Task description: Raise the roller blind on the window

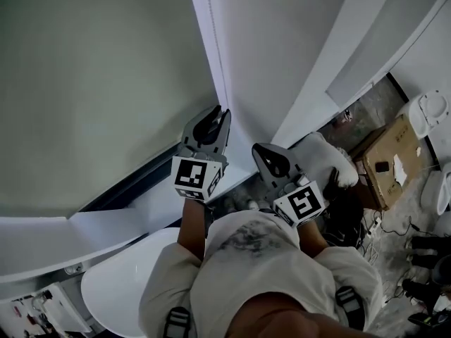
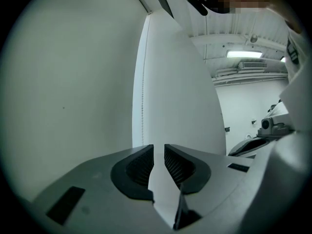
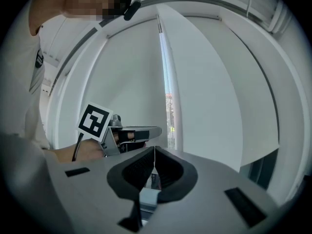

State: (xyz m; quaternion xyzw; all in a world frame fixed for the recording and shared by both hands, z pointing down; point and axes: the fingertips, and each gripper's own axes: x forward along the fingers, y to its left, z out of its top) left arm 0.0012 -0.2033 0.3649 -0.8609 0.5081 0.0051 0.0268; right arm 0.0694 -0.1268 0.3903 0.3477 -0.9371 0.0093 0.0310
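The left gripper (image 1: 213,122) may miss the bead chain (image 2: 142,99). The chain is thin. In the left gripper view it hangs a bit to the left of the gap in the jaws, not inside it. If the jaws close there, they catch only air. The little beads may also slip out when pulled. A pull on the wrong side of the chain would send the blind down, not up. The left jaws stand a small way apart with nothing in them. The right gripper (image 1: 268,159) is closed tight and I see nothing in it, so it must open before it can help.

The roller blind (image 1: 106,83) is a big, smooth, pale grey-green sheet. It hangs over the window, almost down to the bottom edge, with just a dark strip (image 1: 134,185) under it. The chain runs along its right edge.
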